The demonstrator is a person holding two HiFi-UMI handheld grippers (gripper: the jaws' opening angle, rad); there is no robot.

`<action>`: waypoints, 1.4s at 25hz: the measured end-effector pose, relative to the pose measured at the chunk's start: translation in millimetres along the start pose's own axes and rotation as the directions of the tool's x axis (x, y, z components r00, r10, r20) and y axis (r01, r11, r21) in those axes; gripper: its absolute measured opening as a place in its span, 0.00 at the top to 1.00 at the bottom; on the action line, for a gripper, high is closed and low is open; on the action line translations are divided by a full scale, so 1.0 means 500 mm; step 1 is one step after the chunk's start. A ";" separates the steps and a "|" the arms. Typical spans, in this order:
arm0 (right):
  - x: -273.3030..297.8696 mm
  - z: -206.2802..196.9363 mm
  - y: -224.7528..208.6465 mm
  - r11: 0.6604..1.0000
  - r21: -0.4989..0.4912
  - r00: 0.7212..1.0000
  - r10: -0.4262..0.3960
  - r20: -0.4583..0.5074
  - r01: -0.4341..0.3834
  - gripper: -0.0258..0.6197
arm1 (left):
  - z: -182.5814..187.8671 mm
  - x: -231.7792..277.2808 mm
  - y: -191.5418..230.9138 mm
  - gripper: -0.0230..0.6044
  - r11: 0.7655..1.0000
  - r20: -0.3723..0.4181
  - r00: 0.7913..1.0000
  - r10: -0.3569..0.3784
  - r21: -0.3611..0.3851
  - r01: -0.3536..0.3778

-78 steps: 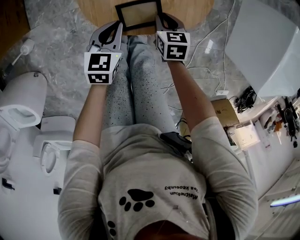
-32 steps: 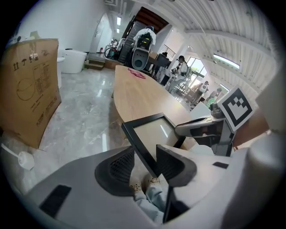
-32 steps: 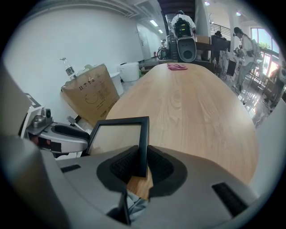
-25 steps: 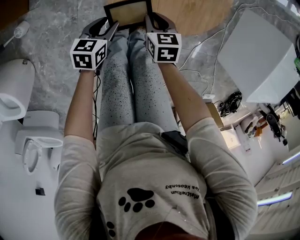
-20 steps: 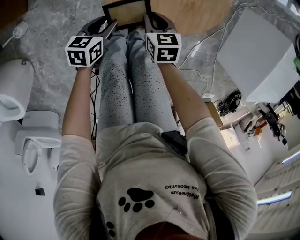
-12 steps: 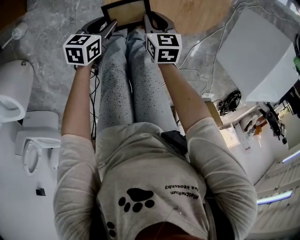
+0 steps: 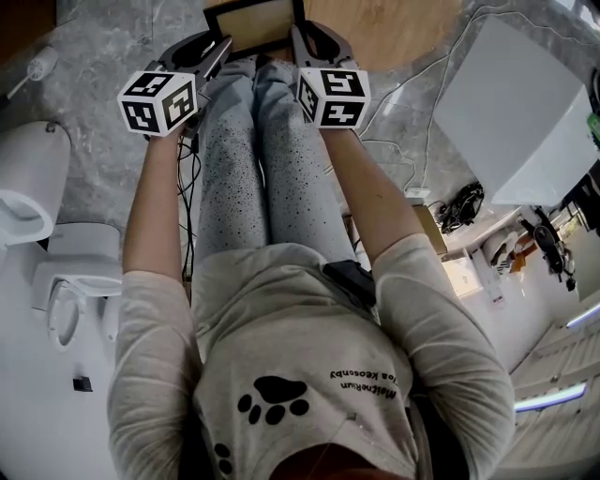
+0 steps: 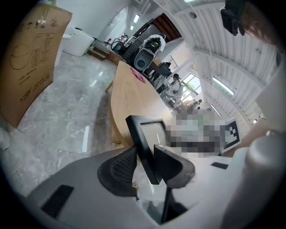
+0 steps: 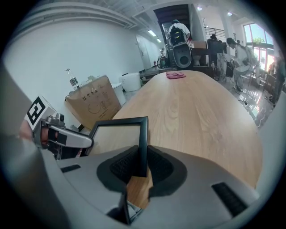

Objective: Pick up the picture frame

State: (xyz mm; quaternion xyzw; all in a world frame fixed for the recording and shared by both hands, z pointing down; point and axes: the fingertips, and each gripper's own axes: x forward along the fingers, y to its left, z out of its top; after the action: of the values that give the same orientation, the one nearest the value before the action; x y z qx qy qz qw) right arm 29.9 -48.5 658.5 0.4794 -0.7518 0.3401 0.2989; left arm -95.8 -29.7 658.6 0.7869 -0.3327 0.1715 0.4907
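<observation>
One black picture frame (image 7: 253,21) sits at the near edge of the single wooden table (image 7: 394,28). The right gripper (image 9: 142,157) is clamped on its right side, while the left gripper (image 8: 144,150) is closing around its left side without yet pinching. With the grasp apparently half made, the left of the two grippers likely needs a firm hold before both lift evenly.

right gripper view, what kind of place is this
Probably an open workshop or lab-style workspace, not a home: a long wooden table, what looks like a large speaker with other gear at its far end, and a big cardboard box standing beside it.
</observation>
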 end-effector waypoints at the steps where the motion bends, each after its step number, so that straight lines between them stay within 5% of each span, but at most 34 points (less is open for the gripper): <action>1: 0.000 0.002 -0.002 1.000 0.002 1.000 -0.002 0.005 0.002 0.85 | 0.003 0.000 -0.001 0.76 1.000 0.004 1.000 -0.006 -0.010 0.006; 9: -0.001 -0.006 -0.021 1.000 0.020 1.000 -0.009 0.010 0.009 0.85 | 0.010 0.008 -0.017 0.81 0.995 -0.009 0.999 -0.052 -0.081 0.051; 25: 0.001 -0.012 -0.026 0.999 0.021 0.999 -0.043 -0.019 0.043 0.81 | 0.011 0.001 -0.023 0.84 0.986 0.020 0.999 -0.029 -0.161 0.032; 35: -0.008 0.009 -0.018 1.000 0.023 1.000 -0.010 -0.006 0.010 0.76 | 0.023 -0.016 -0.045 0.84 0.996 0.048 0.999 -0.003 -0.084 0.007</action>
State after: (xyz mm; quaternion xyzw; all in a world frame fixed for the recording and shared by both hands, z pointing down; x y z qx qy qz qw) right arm 38.9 -52.6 654.7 0.4856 -0.7446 0.3484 0.2972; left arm -86.6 -30.3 634.0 0.7704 -0.3491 0.1371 0.5156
